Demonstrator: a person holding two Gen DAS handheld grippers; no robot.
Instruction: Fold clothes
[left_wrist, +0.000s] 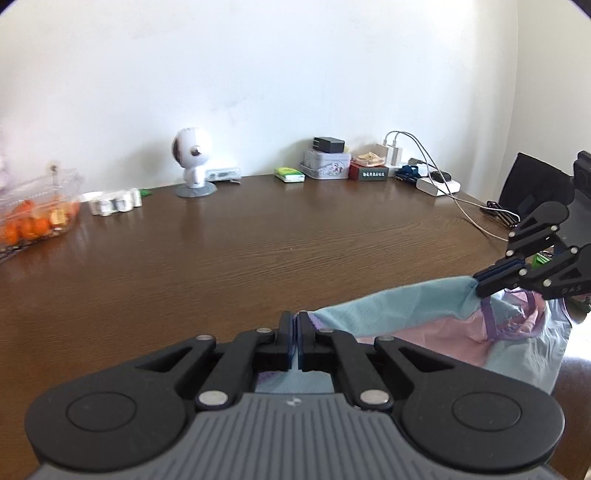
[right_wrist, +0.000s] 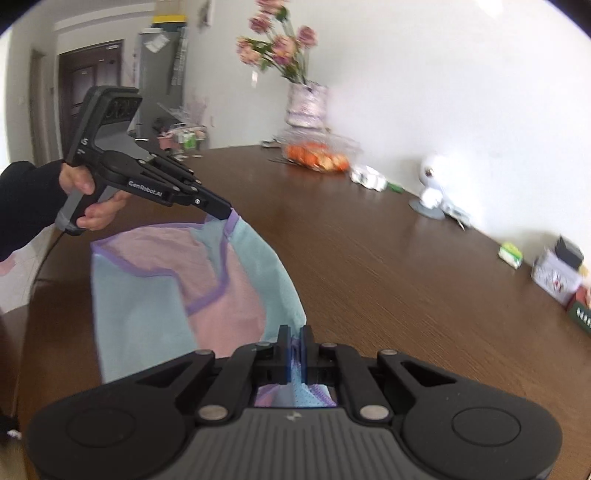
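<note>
My left tool (left_wrist: 294, 332) is clenched on one corner of the garment (left_wrist: 406, 306), its black fingers pinching a fold of light blue mesh cloth with a purple trim. My right tool (right_wrist: 294, 345) is clamped on another corner of the same garment (right_wrist: 229, 280), a strip of blue mesh and purple binding squeezed between its blue pads (right_wrist: 303, 350). From the right wrist camera I see the left tool (right_wrist: 227, 211) held in a bare hand (right_wrist: 92, 199), its tips nipping the purple edge. From the left wrist camera the right tool (left_wrist: 480, 282) grips the blue hem the same way.

The garment hangs stretched between the two tools above the near edge of the desk (left_wrist: 240, 258), soft and slack, with pink and light blue panels and curved purple bands.

The desk is dark brown wood with a visible grain and a rounded edge. Along its far edge, by the white wall, stand a small round-headed white camera (left_wrist: 192, 162) on a grey disc base, a clear plastic box of oranges (left_wrist: 33, 218), a patterned tin (left_wrist: 327, 164), a green pack (left_wrist: 290, 174) and white chargers with cables (left_wrist: 393, 149). A vase of pink flowers (right_wrist: 306, 105) stands at the far corner.
</note>
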